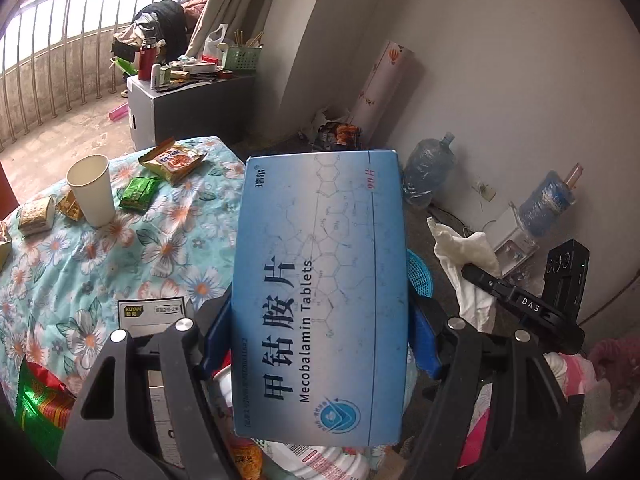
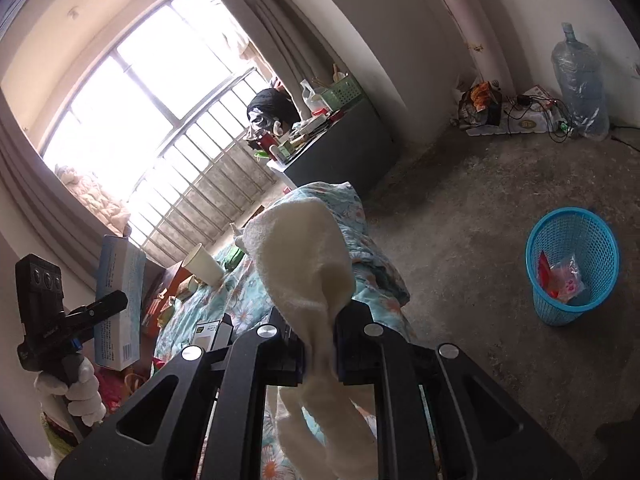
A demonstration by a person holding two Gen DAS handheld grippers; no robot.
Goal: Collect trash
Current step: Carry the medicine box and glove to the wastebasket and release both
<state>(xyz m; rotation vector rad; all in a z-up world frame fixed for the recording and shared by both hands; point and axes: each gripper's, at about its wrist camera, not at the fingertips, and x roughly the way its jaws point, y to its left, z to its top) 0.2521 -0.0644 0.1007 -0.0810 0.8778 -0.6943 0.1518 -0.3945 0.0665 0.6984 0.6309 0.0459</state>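
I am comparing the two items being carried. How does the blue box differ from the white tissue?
The blue box is stiff, flat and printed; the white tissue is soft, crumpled and plain. The left gripper spans the box widely; the right gripper pinches the tissue nearly shut. Both are lifted above the bed.

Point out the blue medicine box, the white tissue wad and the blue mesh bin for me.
Blue cardboard medicine box [image 1: 320,288], left wrist view, printed front face.
White crumpled tissue wad [image 2: 300,256], right wrist view, upper bulge.
Blue plastic mesh waste bin [image 2: 548,304], right wrist view, outer wall.
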